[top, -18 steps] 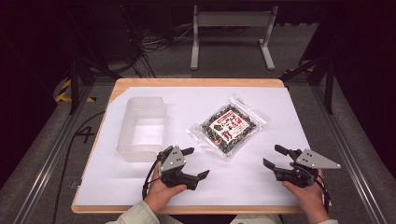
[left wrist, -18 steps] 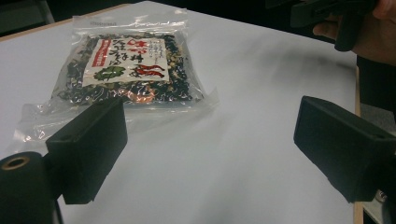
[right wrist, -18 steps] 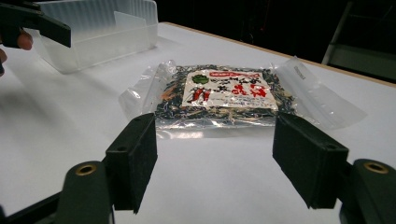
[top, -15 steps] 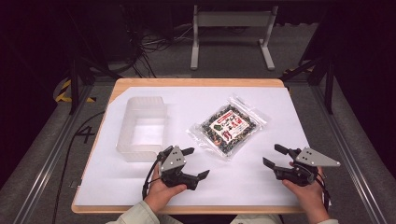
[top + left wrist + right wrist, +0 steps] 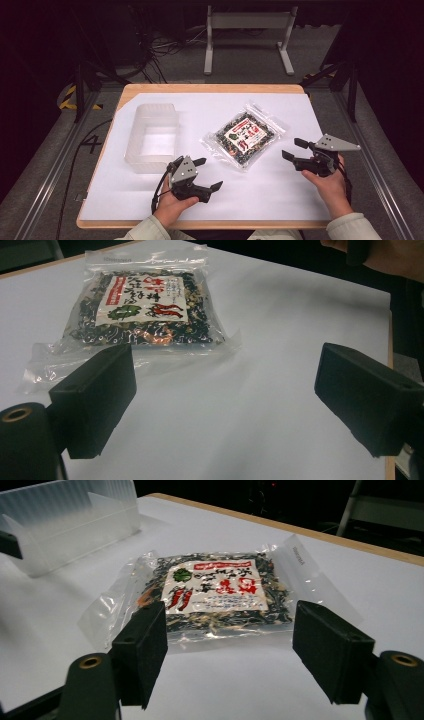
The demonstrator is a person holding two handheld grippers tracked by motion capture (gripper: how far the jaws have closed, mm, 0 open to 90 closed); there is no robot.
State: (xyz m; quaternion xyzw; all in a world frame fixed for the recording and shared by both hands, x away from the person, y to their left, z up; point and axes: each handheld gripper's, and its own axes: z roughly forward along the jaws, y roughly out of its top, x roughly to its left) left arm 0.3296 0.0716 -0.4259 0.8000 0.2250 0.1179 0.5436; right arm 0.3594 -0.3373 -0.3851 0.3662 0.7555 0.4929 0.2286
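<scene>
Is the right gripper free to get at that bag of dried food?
Probably yes. The right gripper is open and points at the bag, with bare white table between them. The clear bin and the left gripper stand off to the side.

A white-topped table [image 5: 300, 200] bears a seaweed packet [image 5: 243, 136] and clear bin [image 5: 151, 137].

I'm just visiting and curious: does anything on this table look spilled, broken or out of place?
Nothing stands out. The bag lies flat and sealed on the white table, set at an angle, with nothing spilled around it. The clear bin stands upright beside it, apart. Both grippers, left and right, are open and touch nothing.
</scene>
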